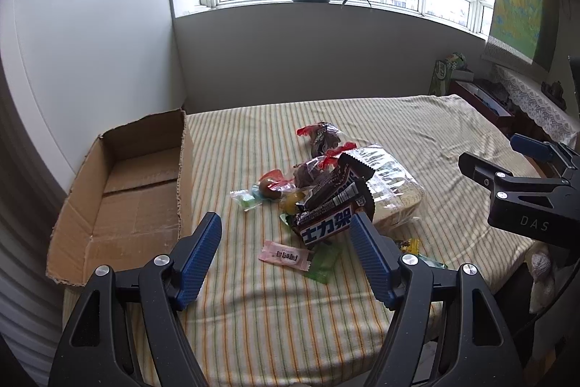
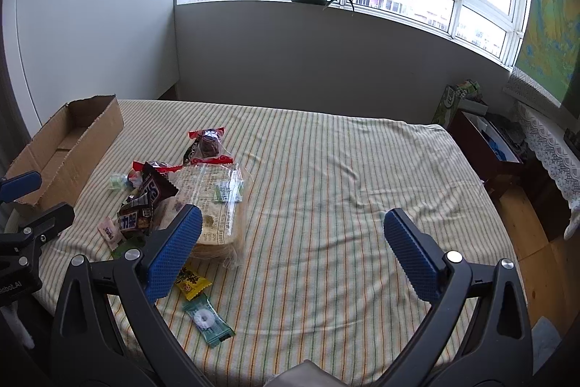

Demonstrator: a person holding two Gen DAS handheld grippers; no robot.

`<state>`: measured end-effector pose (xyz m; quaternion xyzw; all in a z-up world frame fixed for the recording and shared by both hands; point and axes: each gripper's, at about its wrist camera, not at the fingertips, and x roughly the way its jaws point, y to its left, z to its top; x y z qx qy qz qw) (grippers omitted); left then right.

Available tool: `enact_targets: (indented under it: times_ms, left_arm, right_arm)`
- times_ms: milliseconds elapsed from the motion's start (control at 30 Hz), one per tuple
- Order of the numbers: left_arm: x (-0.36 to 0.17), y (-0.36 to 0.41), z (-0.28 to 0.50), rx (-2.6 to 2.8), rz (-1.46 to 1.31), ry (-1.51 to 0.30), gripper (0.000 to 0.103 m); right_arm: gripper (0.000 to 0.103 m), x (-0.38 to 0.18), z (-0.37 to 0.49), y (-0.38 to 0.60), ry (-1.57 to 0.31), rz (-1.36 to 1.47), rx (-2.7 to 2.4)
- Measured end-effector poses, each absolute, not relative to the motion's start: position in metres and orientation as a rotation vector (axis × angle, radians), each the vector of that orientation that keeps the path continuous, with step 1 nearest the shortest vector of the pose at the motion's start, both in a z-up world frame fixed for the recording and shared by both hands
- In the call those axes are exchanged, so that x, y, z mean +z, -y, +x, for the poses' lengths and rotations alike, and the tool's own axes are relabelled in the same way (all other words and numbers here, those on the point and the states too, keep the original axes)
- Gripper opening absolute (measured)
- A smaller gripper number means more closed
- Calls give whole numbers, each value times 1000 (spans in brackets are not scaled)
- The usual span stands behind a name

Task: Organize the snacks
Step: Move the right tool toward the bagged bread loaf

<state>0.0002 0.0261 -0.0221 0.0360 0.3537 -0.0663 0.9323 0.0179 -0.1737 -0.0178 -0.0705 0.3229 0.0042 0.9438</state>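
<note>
Cardboard box (image 1: 119,191): corrugated, torn rim, open, empty, at the striped cloth's left edge.
Left claw (image 1: 286,256): ribbed blue pads spread wide, holding nothing, above a pink sachet (image 1: 284,255).
Snacks (image 1: 326,191): heaped mid-tabletop, just right of the box; crinkly foil and clear film.
Chocolate bar (image 1: 328,228): dark wrapper, white characters "士力架".
Clear bag (image 2: 217,205): stacked flat pale wafers, fine print unreadable.
Tabletop (image 2: 344,176): soft cloth, thin green and orange stripes.
Right claw (image 2: 290,252): wide apart, empty; "DAS" on its body.
</note>
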Motion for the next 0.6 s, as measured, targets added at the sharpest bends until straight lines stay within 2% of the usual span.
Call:
enact_targets:
  times_ms: [367,600]
  left_arm:
    - [-25,-29,7,-126,71,-735,73]
    - [-28,-32,9,-135,77,-743,73]
  right_arm:
    - [102,-27,23,173,-656,-160,64]
    - [102,-44,33,190,-776,-80,104]
